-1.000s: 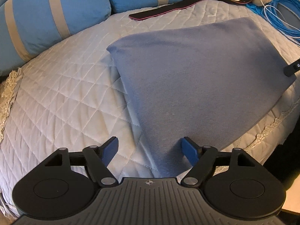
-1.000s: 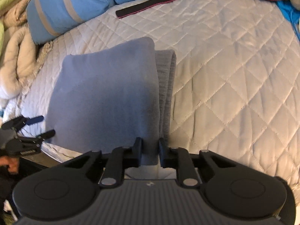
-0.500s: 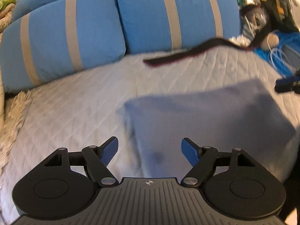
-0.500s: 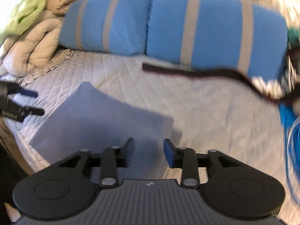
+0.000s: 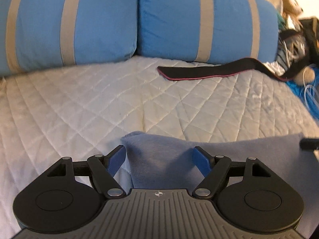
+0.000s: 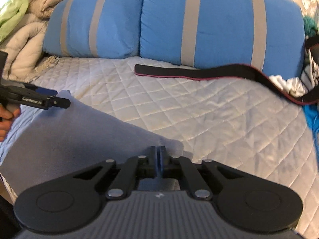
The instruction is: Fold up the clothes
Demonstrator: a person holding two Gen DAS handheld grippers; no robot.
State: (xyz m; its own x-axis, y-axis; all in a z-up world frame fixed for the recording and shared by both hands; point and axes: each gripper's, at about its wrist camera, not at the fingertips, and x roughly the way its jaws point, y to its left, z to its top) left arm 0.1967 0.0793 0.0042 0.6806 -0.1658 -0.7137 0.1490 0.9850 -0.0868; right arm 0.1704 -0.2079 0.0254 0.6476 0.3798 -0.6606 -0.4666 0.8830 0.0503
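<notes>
Soft, limp garment (image 6: 65, 137) lies folded on the quilt (image 5: 139, 99); right gripper (image 6: 159, 157) pinches one corner, left gripper (image 5: 158, 158) gapes around the other.

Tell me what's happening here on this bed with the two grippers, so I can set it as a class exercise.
A person is folding a grey-blue garment on a quilted white bedspread. The left gripper is open, straddling one corner of the garment. The right gripper is shut at the opposite corner; whether it pinches the fabric is unclear. A black strap with a red edge lies beyond, in front of two blue striped pillows.
</notes>
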